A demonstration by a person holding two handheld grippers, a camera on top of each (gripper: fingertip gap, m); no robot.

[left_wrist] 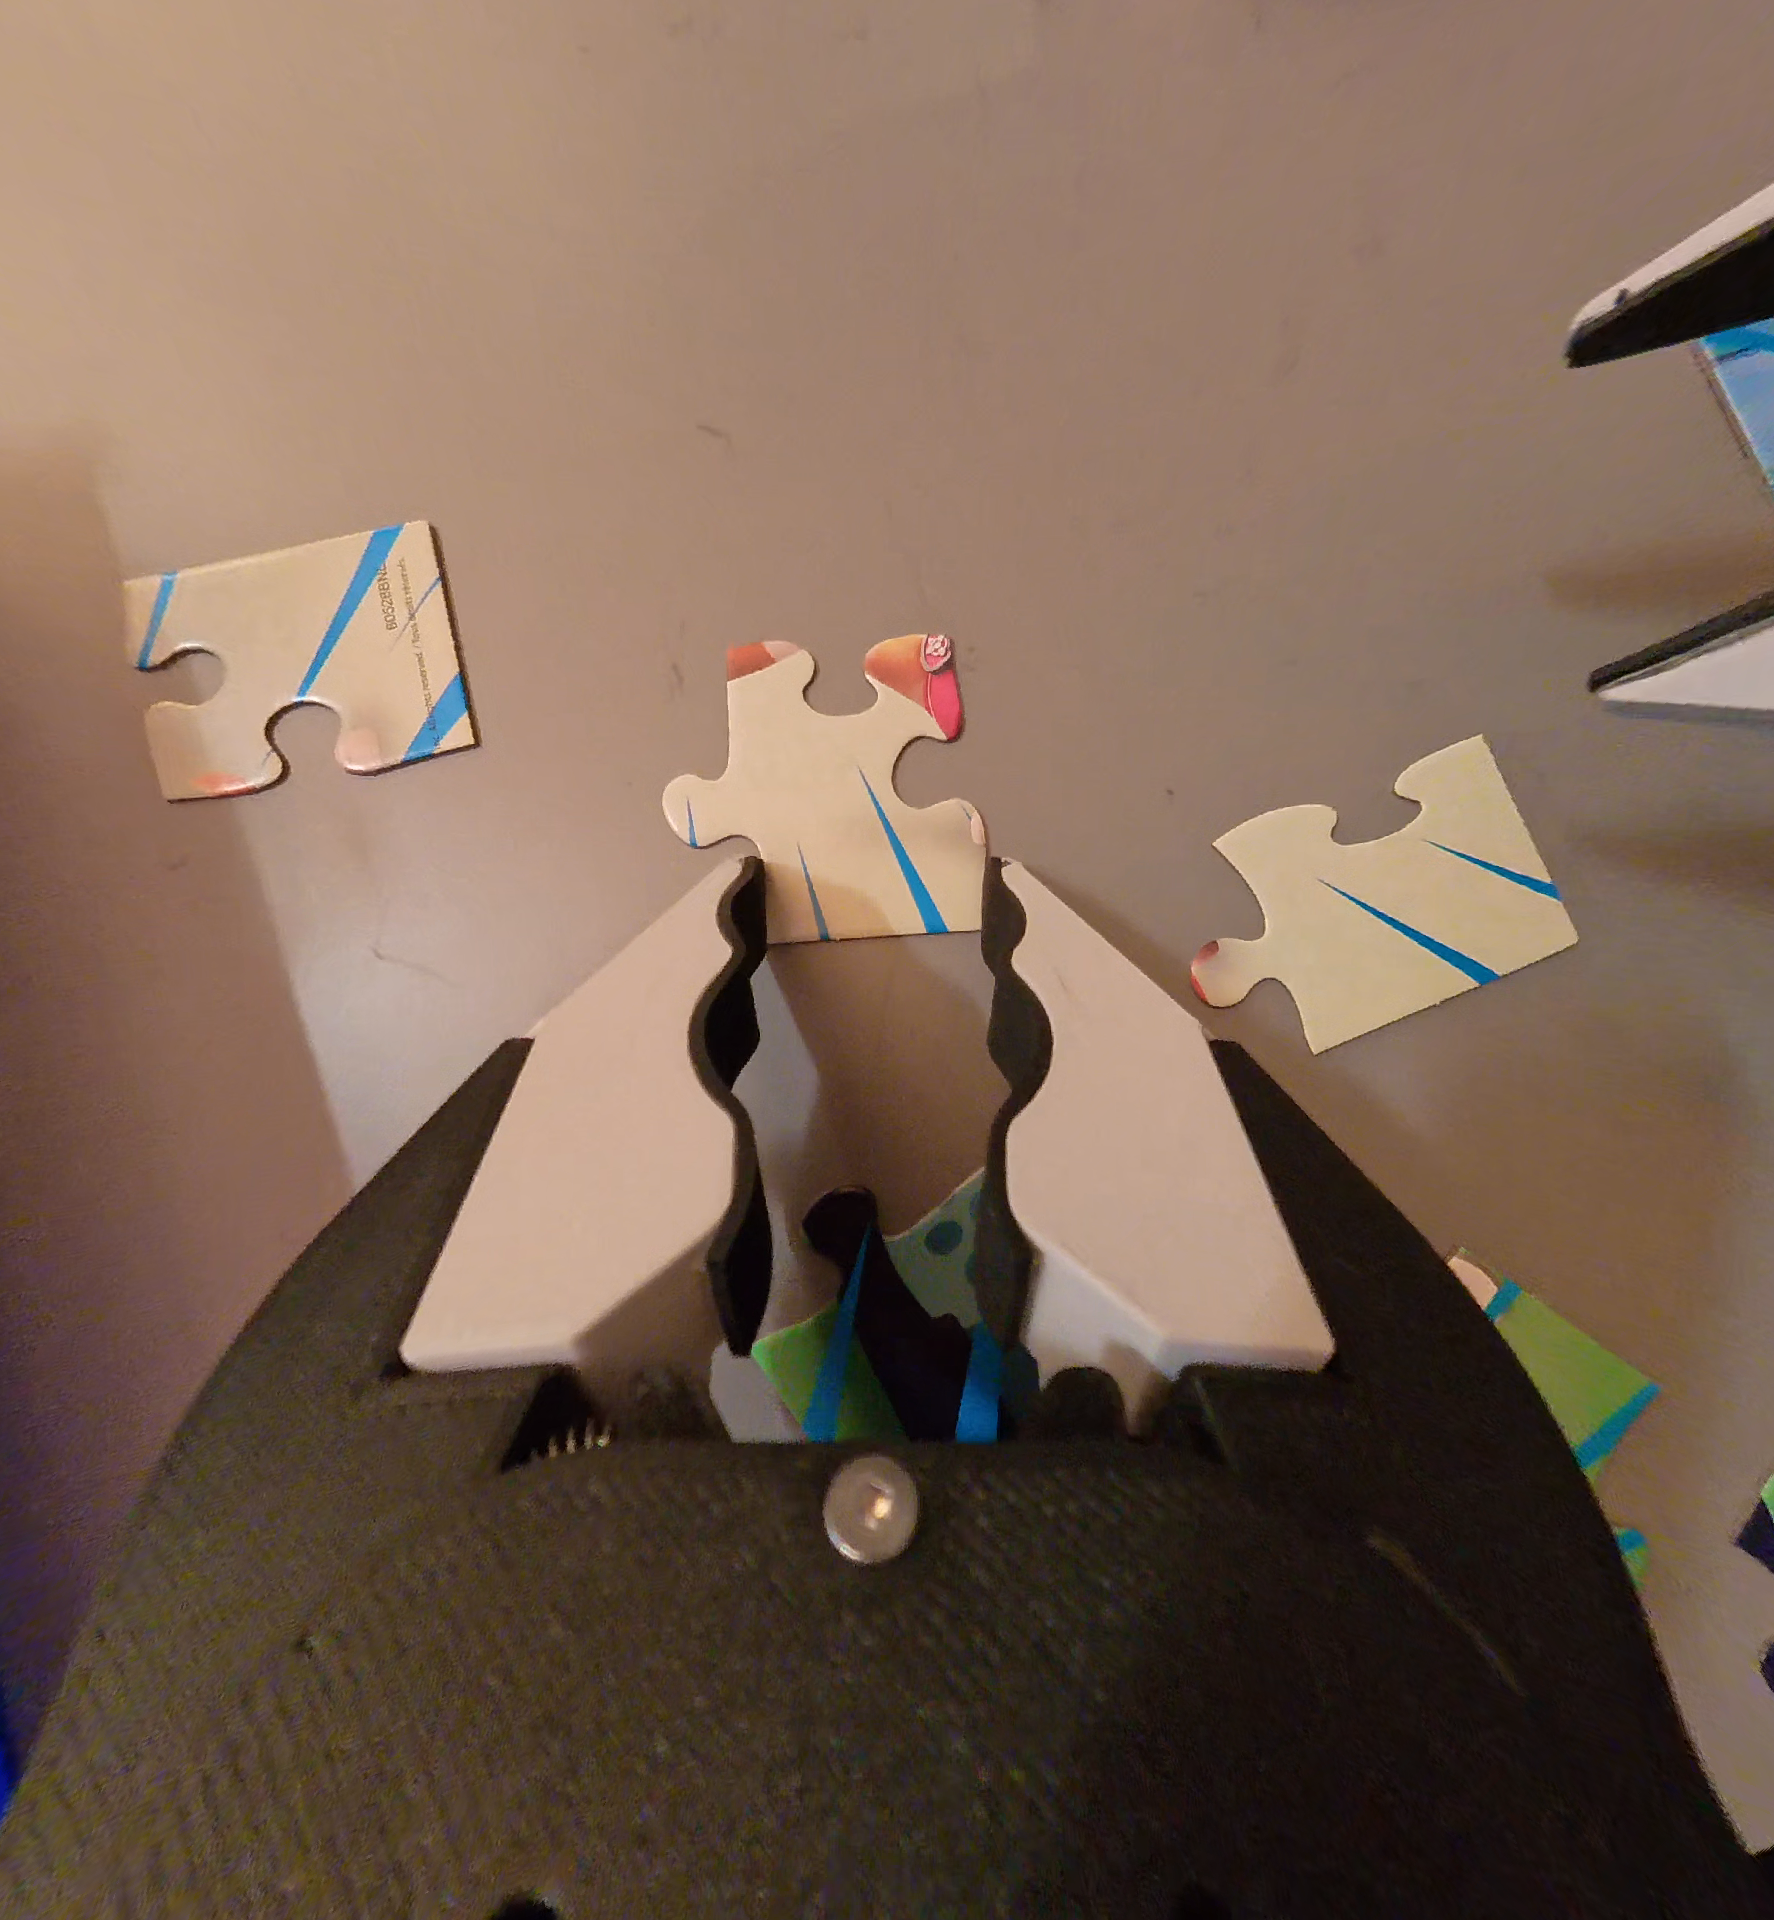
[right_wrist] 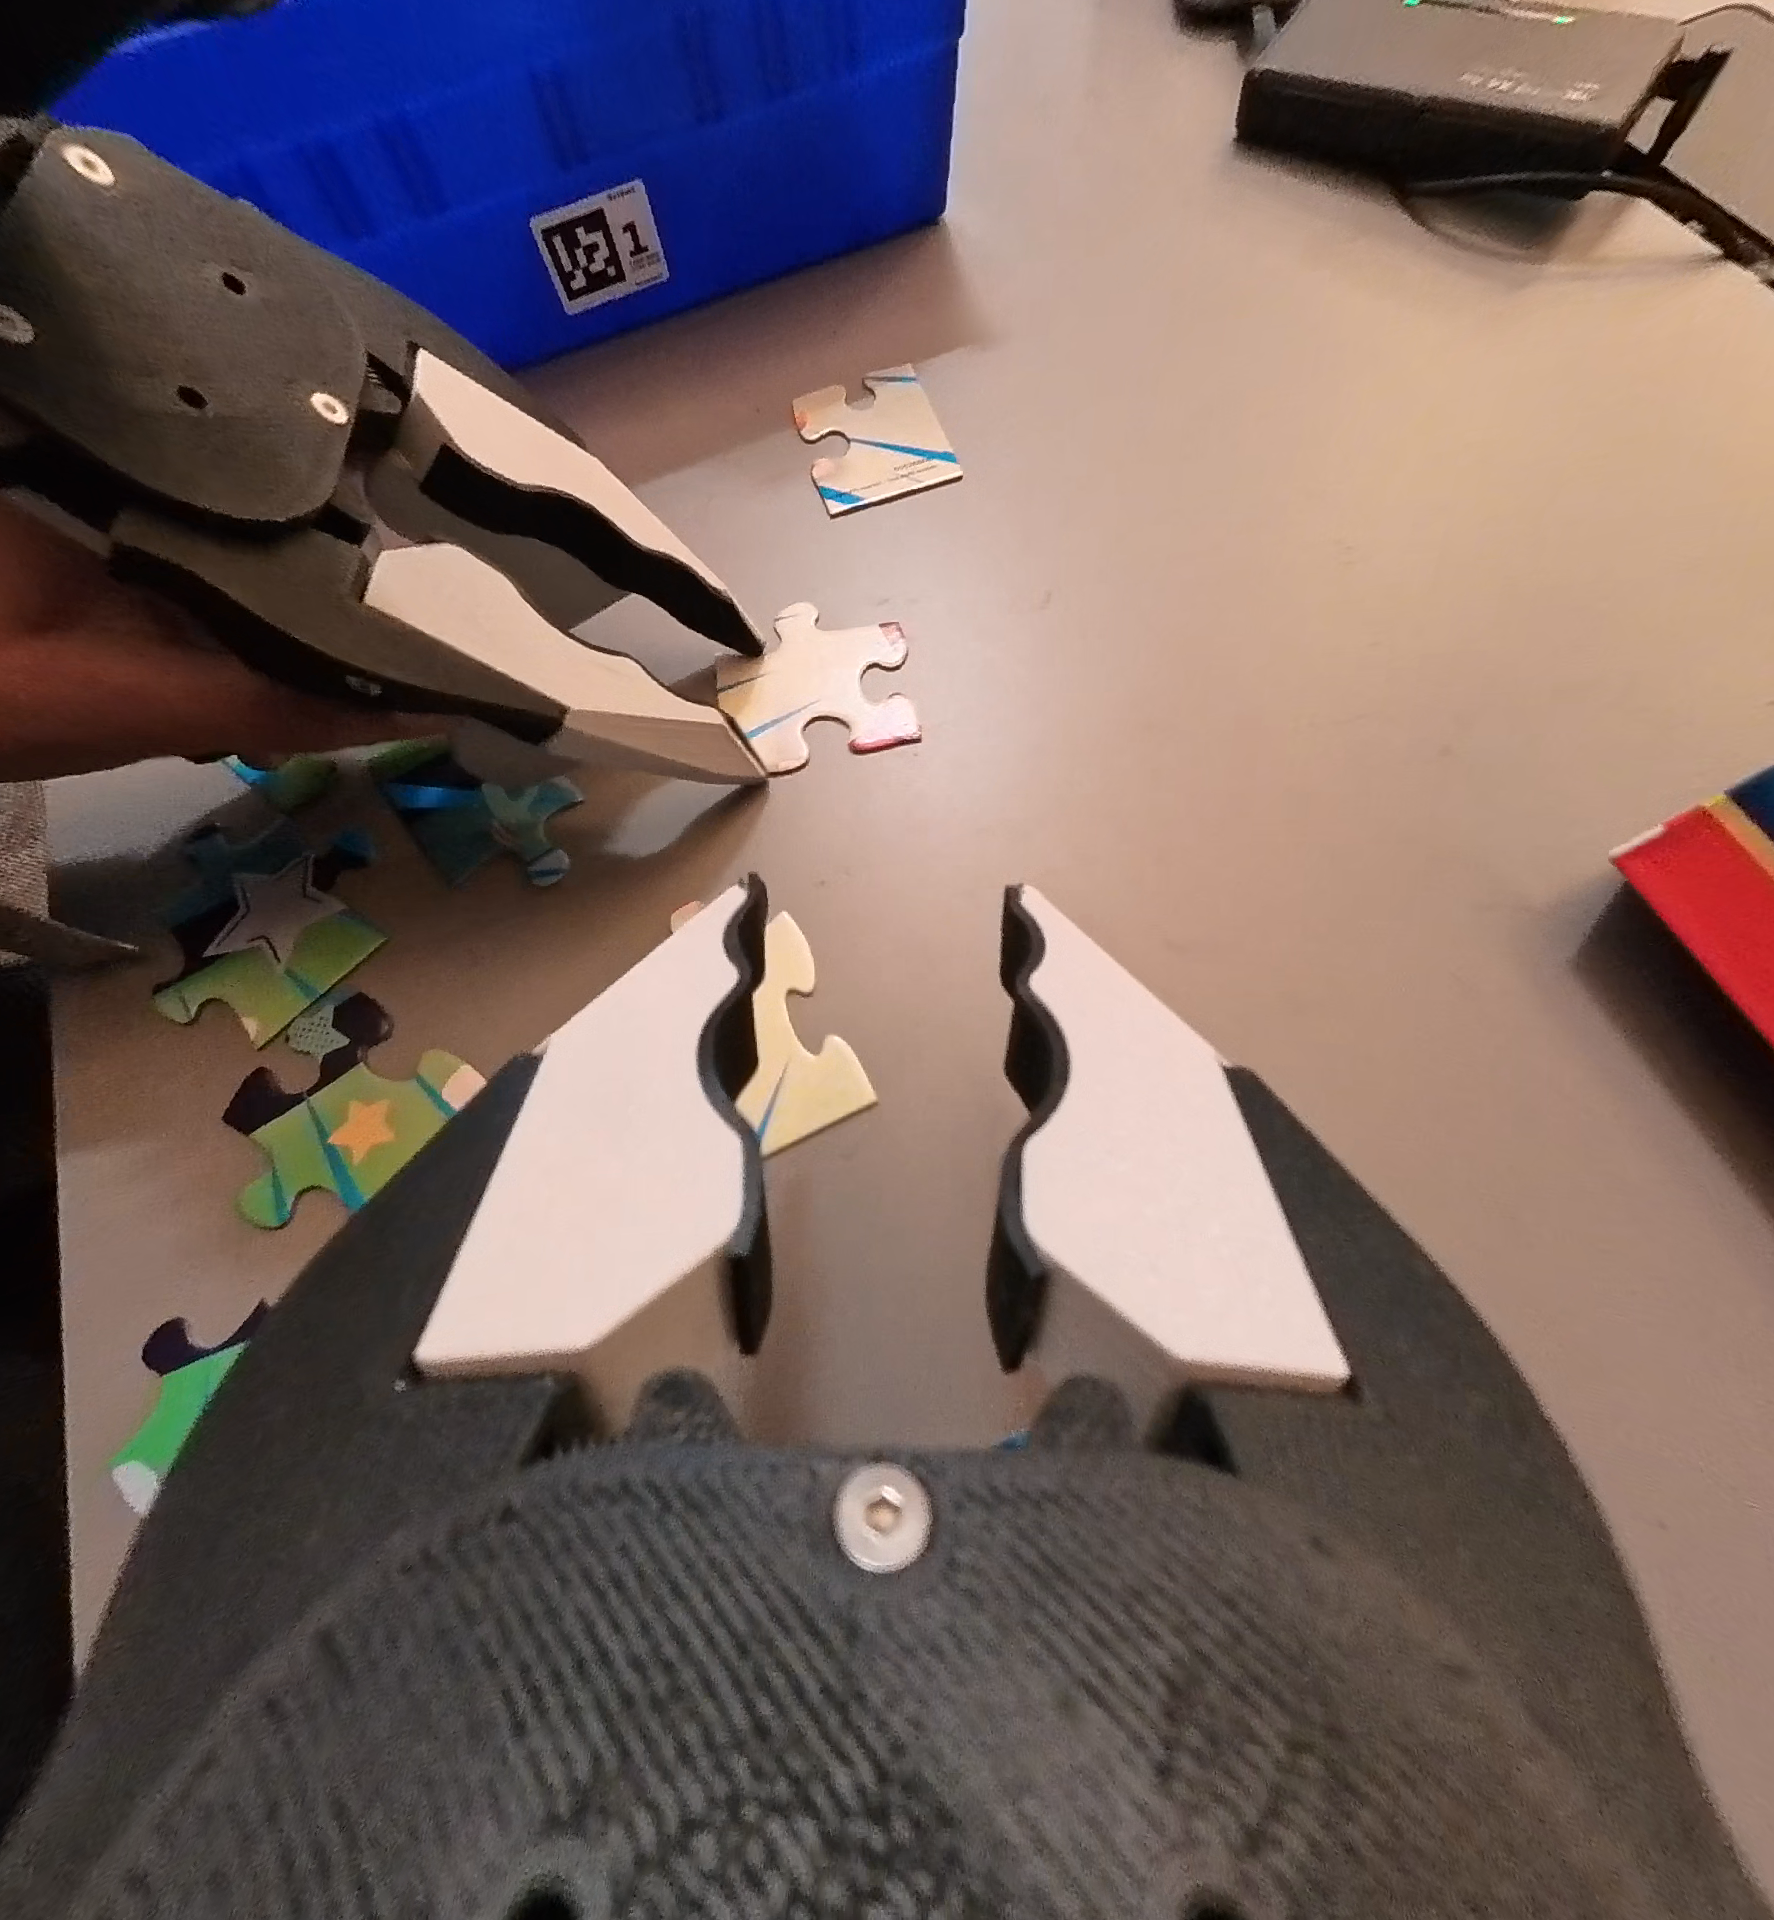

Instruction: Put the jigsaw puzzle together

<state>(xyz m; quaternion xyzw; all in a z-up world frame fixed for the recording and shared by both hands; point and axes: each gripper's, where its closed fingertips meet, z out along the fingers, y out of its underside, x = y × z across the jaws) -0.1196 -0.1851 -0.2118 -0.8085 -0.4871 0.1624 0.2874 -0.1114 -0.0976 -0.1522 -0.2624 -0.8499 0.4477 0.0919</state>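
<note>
The left tongs (left_wrist: 872, 868) fill the near part of the left wrist view, and their two fingertips pinch the straight lower end of a cream puzzle piece with blue streaks and orange-pink corners (left_wrist: 831, 800). The right wrist view shows the same grip from the side: one tip on each edge of that piece (right_wrist: 821, 686), which lies flat on the grey table (right_wrist: 1226, 675). Behind these fingertips, between the finger roots, a green, blue and black piece (left_wrist: 893, 1361) lies on the table. Just right of the tips lies a pale piece with two blue streaks (left_wrist: 1392, 904); to the left, farther off, a cream corner piece with small print (left_wrist: 301, 655).

The right tongs (right_wrist: 878, 899) stand spread, with bare table between the pads. Their left finger (right_wrist: 654, 1091) hangs over the pale piece (right_wrist: 800, 1049), which shows partly inside the gap; I cannot tell if the pad touches it. Left of these tongs is a scatter of green and blue pieces with stars (right_wrist: 332, 1132). Ahead, beyond the left tongs, stands a blue bin with a marker sticker (right_wrist: 550, 156). Far ahead to the right is a black box with a cable (right_wrist: 1454, 83), and at the right edge a red and blue box (right_wrist: 1756, 925).
</note>
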